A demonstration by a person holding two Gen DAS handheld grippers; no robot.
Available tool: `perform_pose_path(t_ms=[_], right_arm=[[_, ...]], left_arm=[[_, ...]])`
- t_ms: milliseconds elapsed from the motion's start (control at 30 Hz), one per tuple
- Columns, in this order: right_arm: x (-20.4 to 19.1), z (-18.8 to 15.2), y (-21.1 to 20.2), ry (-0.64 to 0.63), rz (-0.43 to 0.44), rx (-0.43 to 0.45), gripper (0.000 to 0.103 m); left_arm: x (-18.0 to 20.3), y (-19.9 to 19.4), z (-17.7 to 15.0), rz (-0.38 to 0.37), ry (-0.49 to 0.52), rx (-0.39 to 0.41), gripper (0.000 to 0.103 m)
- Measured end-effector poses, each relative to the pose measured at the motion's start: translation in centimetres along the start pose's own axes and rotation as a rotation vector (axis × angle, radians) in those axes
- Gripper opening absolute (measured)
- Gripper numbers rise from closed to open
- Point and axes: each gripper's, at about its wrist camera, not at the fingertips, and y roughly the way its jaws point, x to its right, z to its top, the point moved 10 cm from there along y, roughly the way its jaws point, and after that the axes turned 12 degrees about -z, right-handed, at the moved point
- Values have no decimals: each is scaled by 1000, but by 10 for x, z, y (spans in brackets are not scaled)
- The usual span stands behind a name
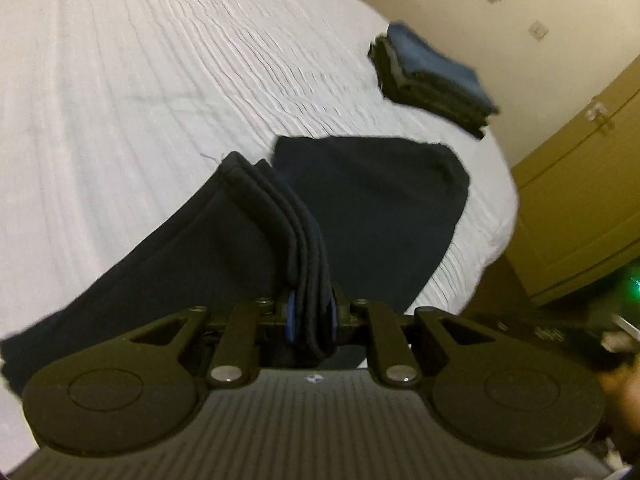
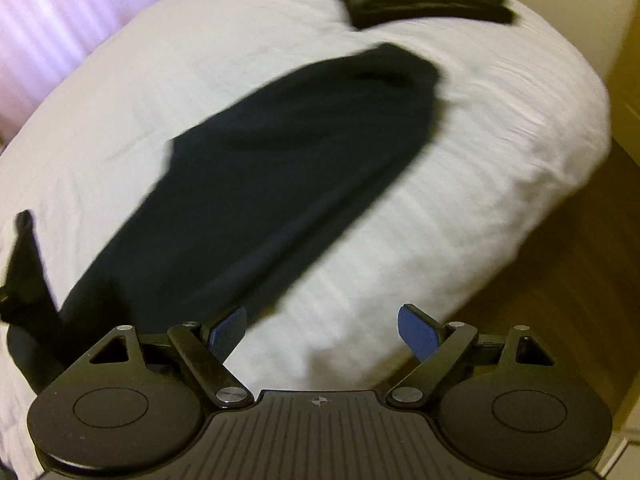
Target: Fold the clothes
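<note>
Your left gripper (image 1: 311,316) tilts steeply down over the bed (image 1: 120,100), its blue pads pinched tight on several stacked layers of the dark navy garment (image 1: 360,208), which rise in a ridge from the jaws. Your right gripper (image 2: 322,334) also angles downward, jaws spread wide with nothing between the pads, hovering over the near edge of the white ribbed bedspread. The garment stretches long across the bedspread, one end gathered in your left grip, the far end lying flat and slightly rumpled. Beyond it, near the bed's far edge, sits a stack of folded clothes (image 1: 432,76), blue on top, well apart from the garment.
</note>
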Motion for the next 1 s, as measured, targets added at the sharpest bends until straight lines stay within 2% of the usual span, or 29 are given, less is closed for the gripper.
perform_pose_path(t_ms=[67,100,133,200,267,333,467,533,700,767,833,900,1000], right_arm=[[31,6,6,36,-9,-9,86],[42,9,8,48,-11,-13,86],[52,12,10,58,-16,-15,86],[68,17,13,84,-15,-14,86],[78,21,16,106,-6,-15,86],[75,20,18,100,31,-16,86],[32,6,21,36,161,-26,86],[-3,-1,20,1,247,-27,86],[-85,-10,22,-30,437,-16,86],[-109,-12,32,-18,475,-26,86],[-118,-12,47,-14,454,-17,86],[-117,-10,62,12,420,-6,86],[-119,-12,74,38,435,10,86]], left_arm=[[5,42,-1,79,-11,-56,14],[8,65,-4,100,-25,-99,18],[10,81,-7,92,-54,-134,27],[21,88,-12,38,-67,-155,30],[27,78,-16,29,-17,-157,32],[15,53,-24,35,-10,-145,33],[-35,-11,-36,143,12,-101,36],[-69,-39,-37,207,15,-97,36],[-135,-86,-37,248,-65,-72,36],[-148,-99,-40,250,-81,-59,36],[-155,-107,-46,235,-86,-53,36],[-160,-112,-54,210,-88,-54,36],[-168,-118,-67,175,-89,-64,36]])
